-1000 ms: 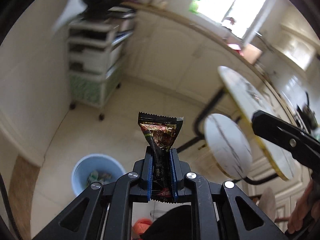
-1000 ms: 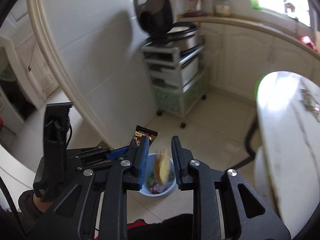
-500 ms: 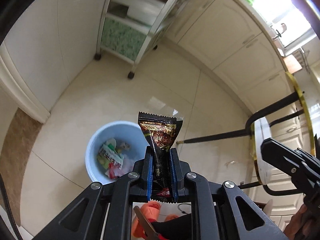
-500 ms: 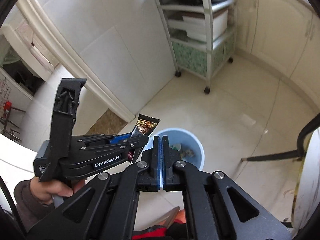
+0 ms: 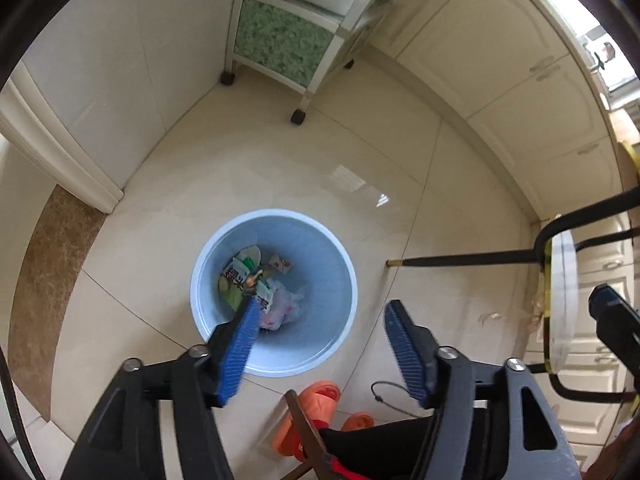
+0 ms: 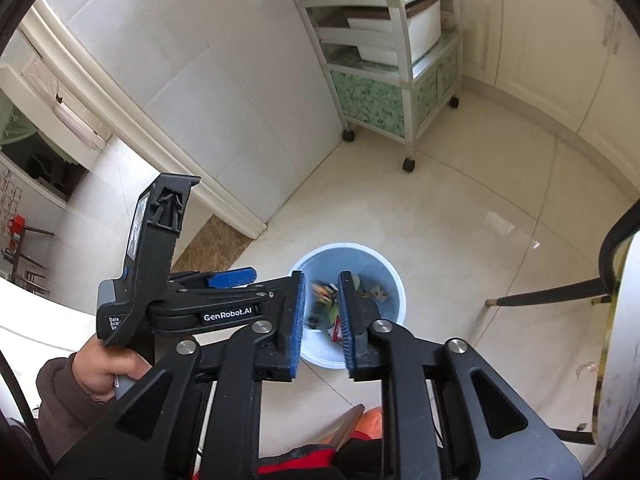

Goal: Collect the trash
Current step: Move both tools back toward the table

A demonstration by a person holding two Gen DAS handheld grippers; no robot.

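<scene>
**Both claws spread over the blue bin**

The left gripper (image 5: pixel 320 320) is hanging above the floor with its blue pads spread wide and nothing between them. Its left finger (image 5: pixel 236 344) is overlapping the rim of the blue bin (image 5: pixel 320 248), which is sitting on the cream tiles at about 12 o'clock from the claw. Wrappers (image 5: pixel 248 276) are lying in a heap at the bottom of the bin, with a pale plastic bag (image 5: pixel 284 304) beside them at 4 o'clock.

The right gripper (image 6: pixel 322 320) is also standing parted, its gap narrower and holding nothing. Through that gap the bin (image 6: pixel 384 276) is showing, and a blurred wrapper (image 6: pixel 324 292) is appearing over the bin's opening. At 9 o'clock from the right claw, a hand (image 6: pixel 106 368) is gripping the handle of the left gripper (image 6: pixel 240 280).

A wheeled shelf cart (image 6: pixel 384 80) is standing by the wall at 12 o'clock. An orange slipper (image 5: pixel 316 404) is resting on the floor just beside the bin, at 6 o'clock.
</scene>
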